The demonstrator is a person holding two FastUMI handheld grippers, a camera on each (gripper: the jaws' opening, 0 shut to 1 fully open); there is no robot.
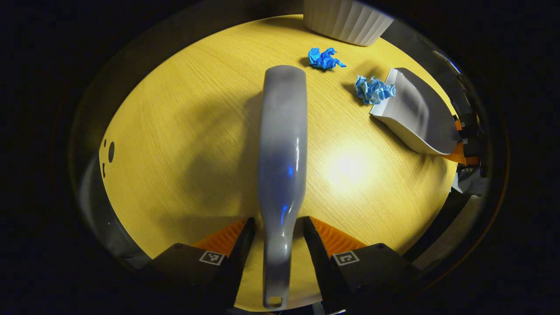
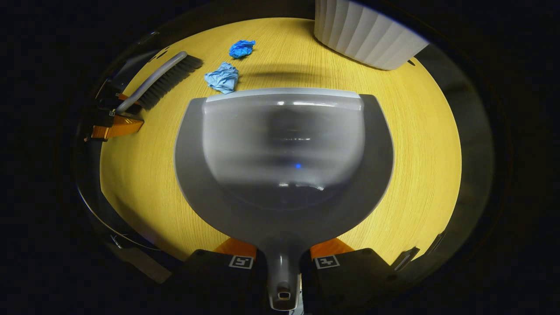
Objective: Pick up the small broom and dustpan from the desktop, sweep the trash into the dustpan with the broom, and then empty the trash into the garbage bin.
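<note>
Holding the broom [image 1: 282,144] by its narrow handle, the left claw [image 1: 277,238] has both fingers closed against it in the left gripper view, so we read a firm grip. The broom's back faces the camera and its length runs forward over the desk [image 1: 175,144], bristles turned down, likely ready for sweeping. Two blue paper wads sit ahead: the far wad [image 1: 324,58] near the white ribbed bin [image 1: 345,19], the near wad [image 1: 373,89] touching the lip of the dustpan [image 1: 415,116]. We see the other claw at that pan's handle, far right. The left claw points forward and down at the desk, roughly level across.

Right gripper view: the right claw [image 2: 283,258] is closed on the dustpan [image 2: 284,157] handle, fingers pressing each side. The pan mouth faces away, its front edge low by the desk [image 2: 420,153], probably set to catch trash. The near wad [image 2: 223,77] lies just beside the pan's front left corner; the far wad [image 2: 241,48] sits beyond it. The broom [image 2: 162,78] lies off left with bristles showing, angled toward the wads. The bin [image 2: 365,37] stands ahead right, well placed for emptying. Nothing is in the pan yet, so sweeping looks about to begin.
</note>
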